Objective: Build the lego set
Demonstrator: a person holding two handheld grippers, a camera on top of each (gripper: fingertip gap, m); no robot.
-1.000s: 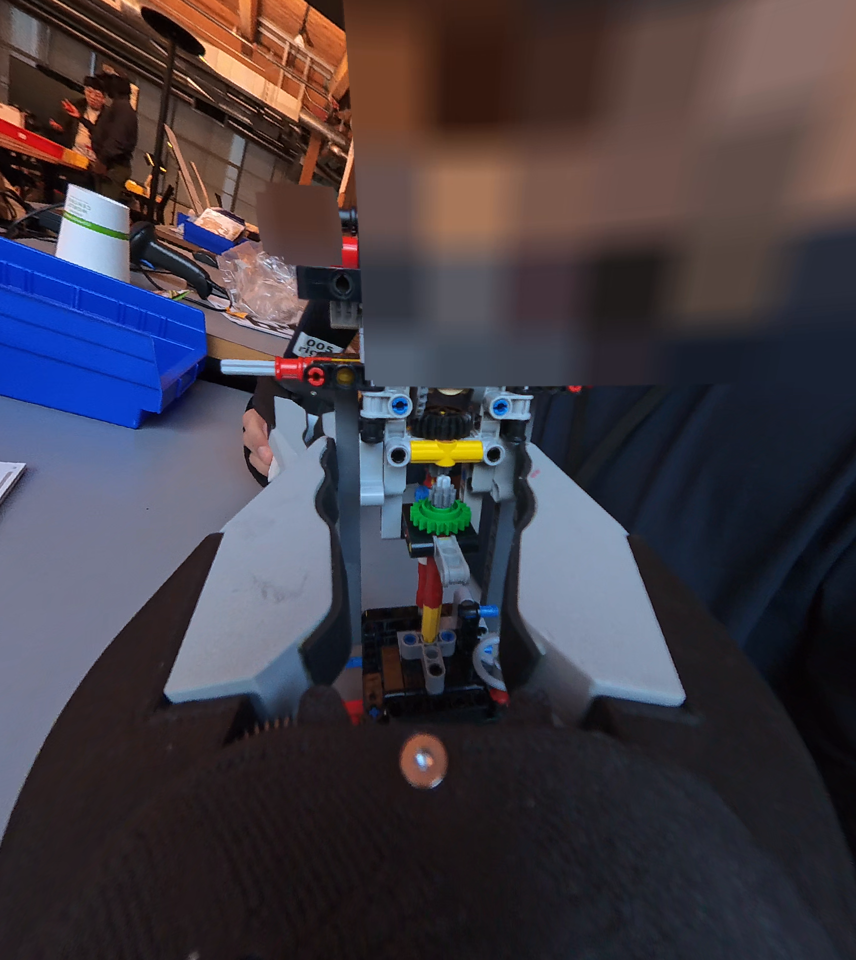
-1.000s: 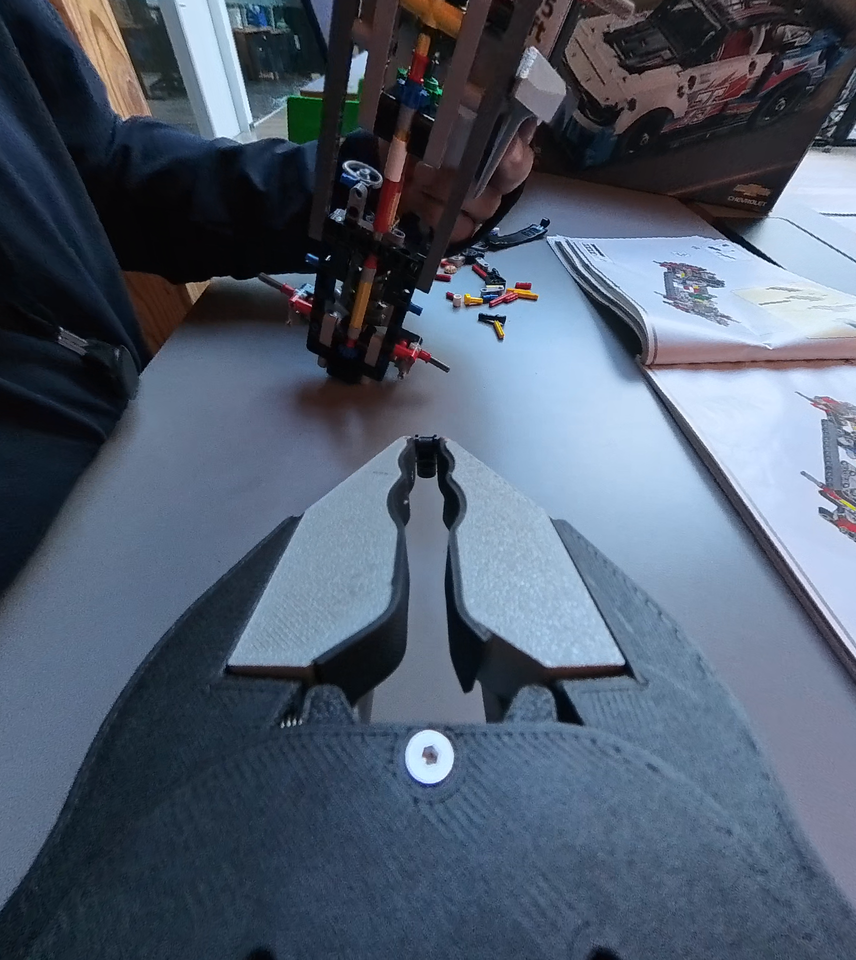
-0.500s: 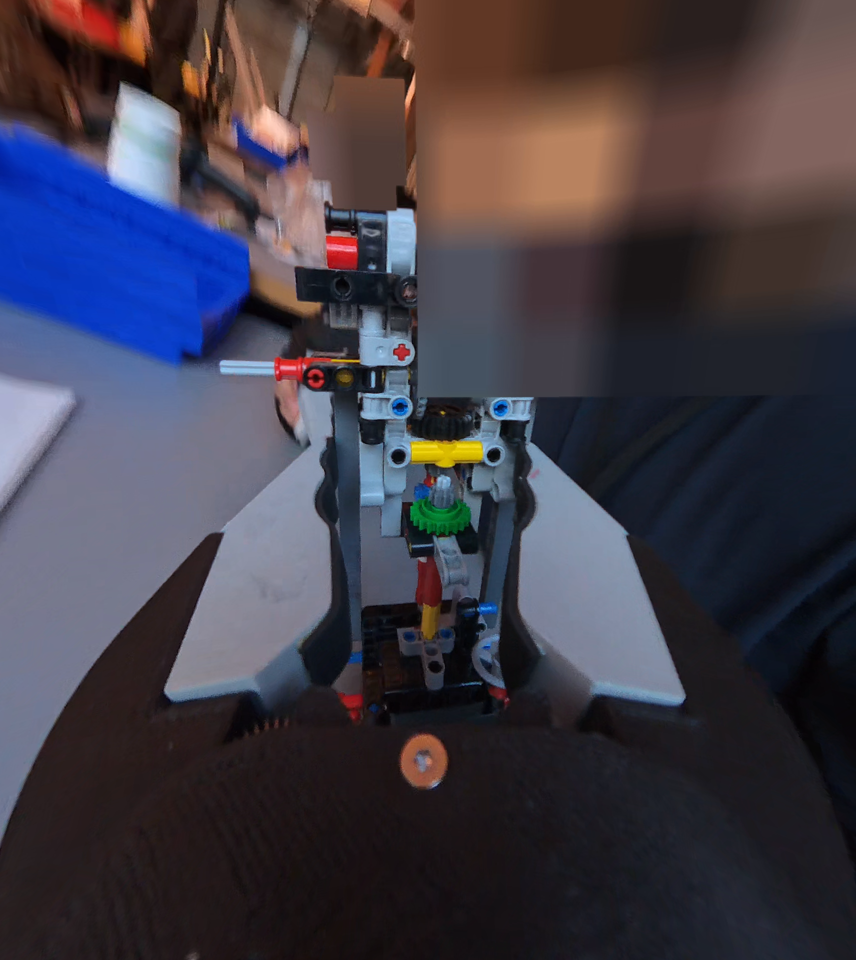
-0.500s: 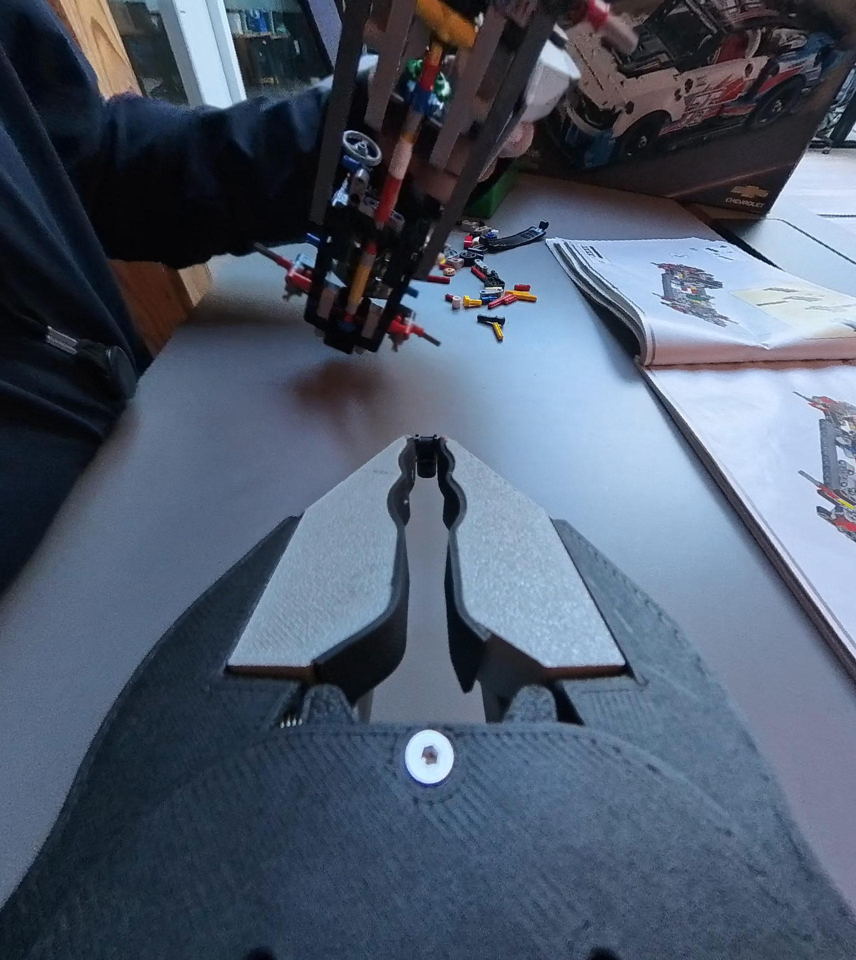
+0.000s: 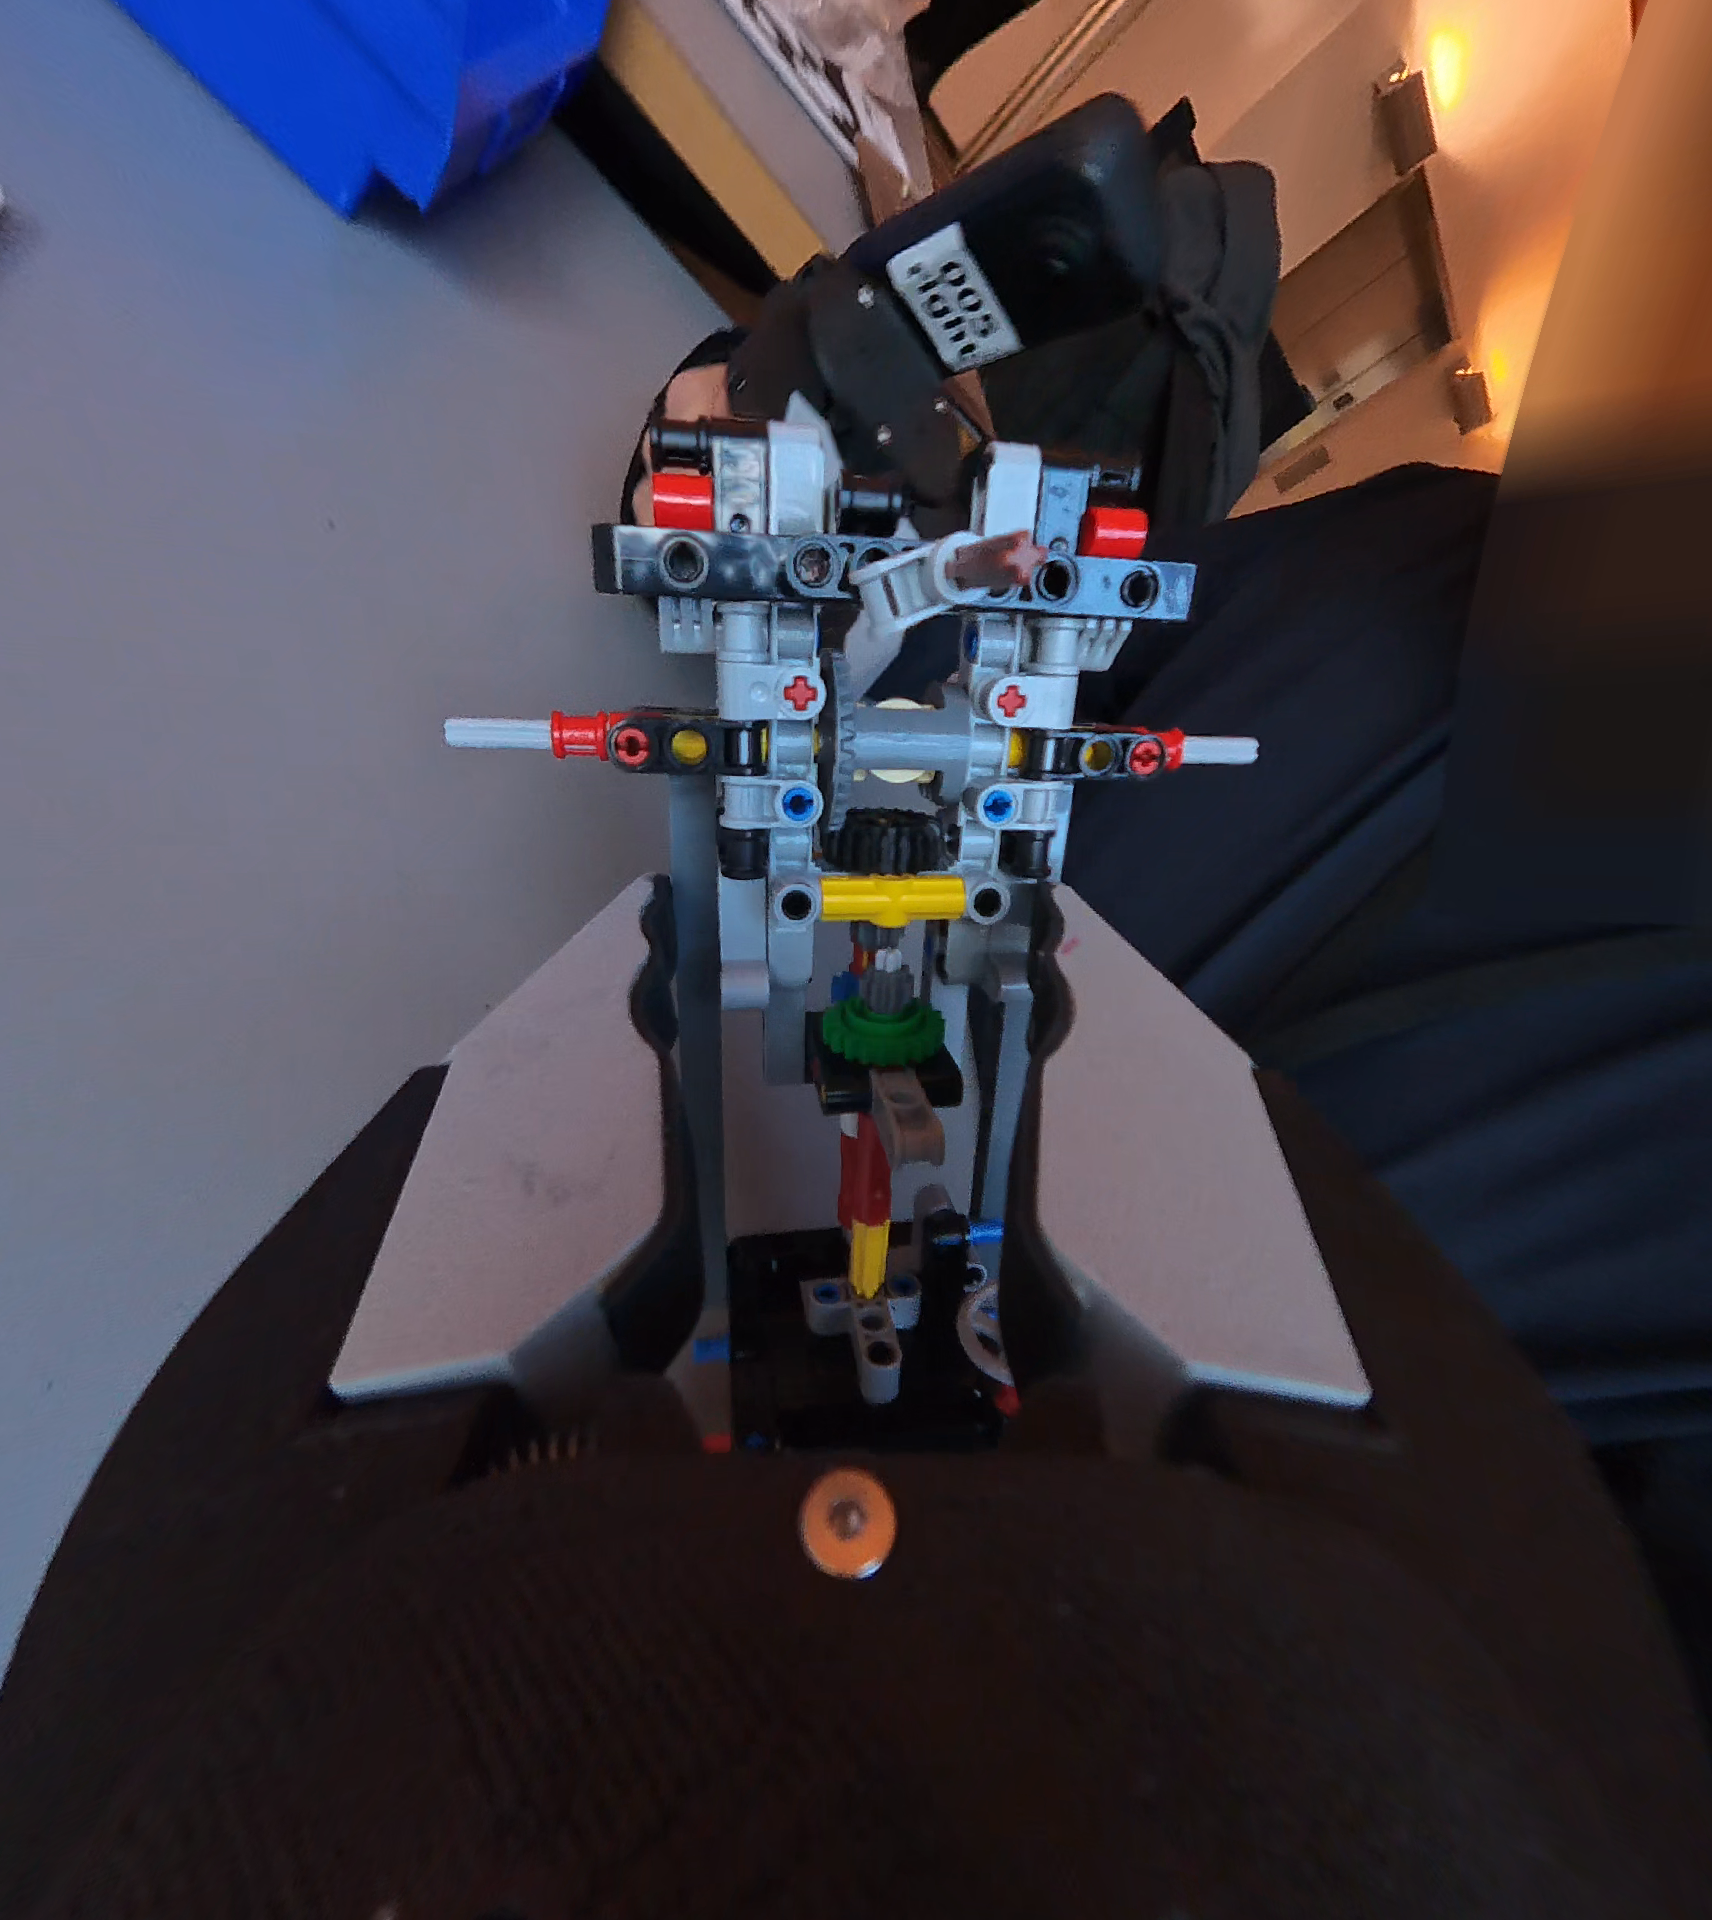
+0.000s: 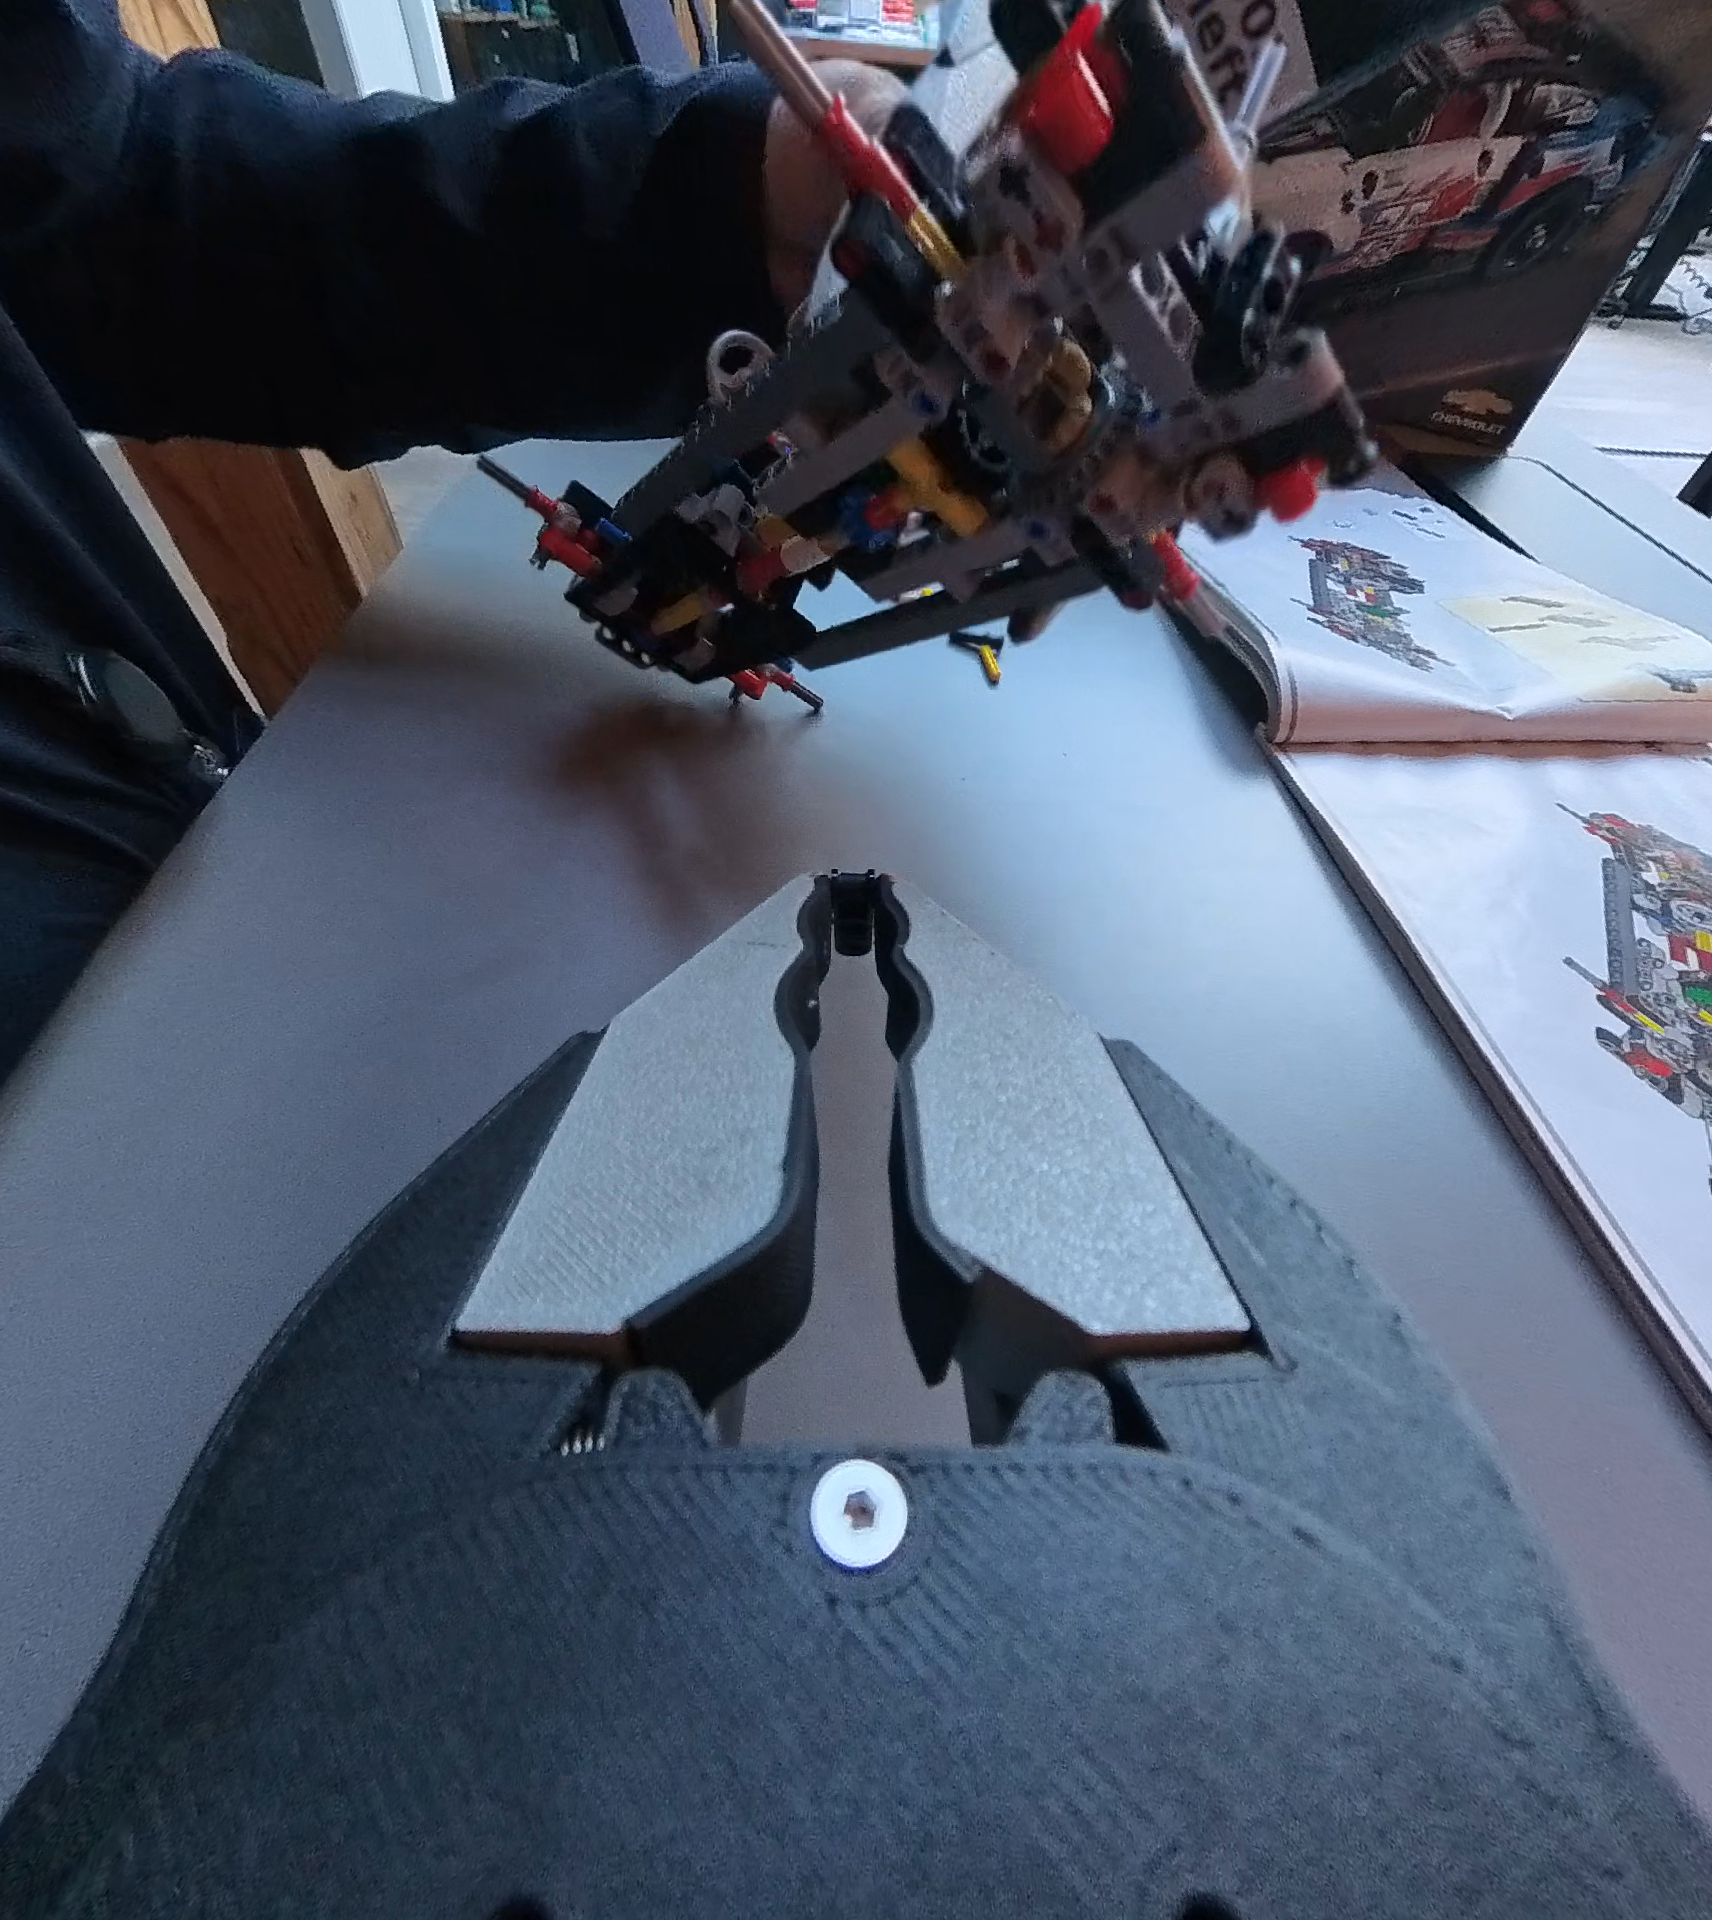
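Note:
My left gripper (image 5: 857, 935) is shut on a toy-brick chassis (image 5: 883, 790) of grey beams, with black and green gears and red and yellow pins; both pads press on its side beams. In the right wrist view the chassis (image 6: 945, 457) hangs tilted in the air above the grey table (image 6: 416, 987), with a dark sleeve (image 6: 364, 229) behind it. My right gripper (image 6: 854, 920) is shut on a small black pin (image 6: 852, 920) at its fingertips, low over the table. The right gripper also shows beyond the chassis in the left wrist view (image 5: 987, 301).
Open instruction booklets (image 6: 1454, 644) lie at the right of the table, and a printed box with a car picture (image 6: 1517, 208) stands at the back right. A loose yellow piece (image 6: 987, 660) lies under the chassis. A blue bin (image 5: 374, 83) stands at the far left. The tips of one gripper are about 9 centimeters away from the tips of the other.
The left gripper has lifted the chassis off the table and tipped it from upright to slanting, nearer to the right gripper. The right gripper has held still with the black pin.

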